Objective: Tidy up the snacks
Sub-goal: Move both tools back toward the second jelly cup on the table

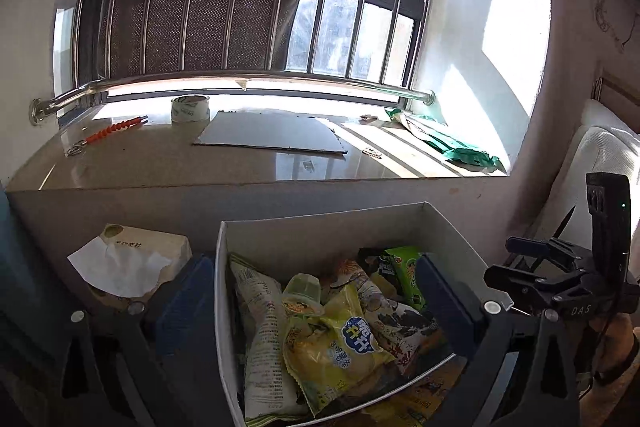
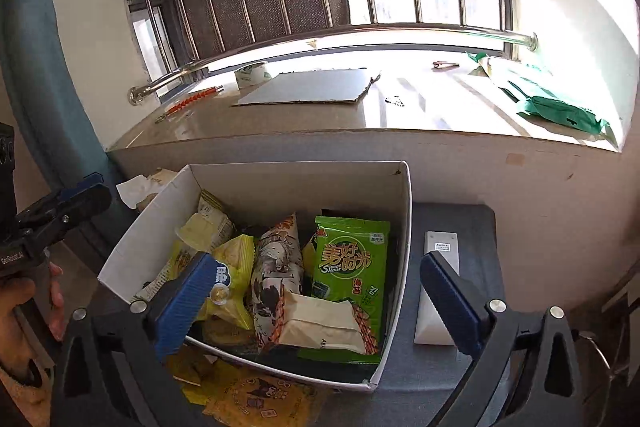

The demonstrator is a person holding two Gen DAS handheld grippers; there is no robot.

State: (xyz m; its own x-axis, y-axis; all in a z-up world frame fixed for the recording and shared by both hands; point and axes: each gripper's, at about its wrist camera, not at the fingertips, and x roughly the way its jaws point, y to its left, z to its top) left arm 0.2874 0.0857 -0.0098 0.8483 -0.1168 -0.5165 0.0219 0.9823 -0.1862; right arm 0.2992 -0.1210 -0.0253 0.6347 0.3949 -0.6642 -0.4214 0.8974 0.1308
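White box (image 2: 280, 183): cardboard, open-topped, below the windowsill (image 2: 360, 119) — the landmark here.
Snacks: inside the box — green seaweed pack (image 2: 350, 259), yellow bag (image 1: 340, 355), jelly cup (image 1: 302, 293).
Left gripper (image 1: 320, 303): jaws wide apart over the box, nothing between them.
Right gripper (image 2: 316, 299): spread just as wide, empty, above the box's near rim.
Remote (image 2: 438, 291): just right of the box.
Tissue pack (image 1: 132, 263): left of it.

A white cardboard box (image 2: 280, 187) is parked at the table's back edge, stuffed with snack packs: green seaweed bag (image 2: 350, 267) flat at right, yellow chip bag (image 2: 236, 267) tilted at left.
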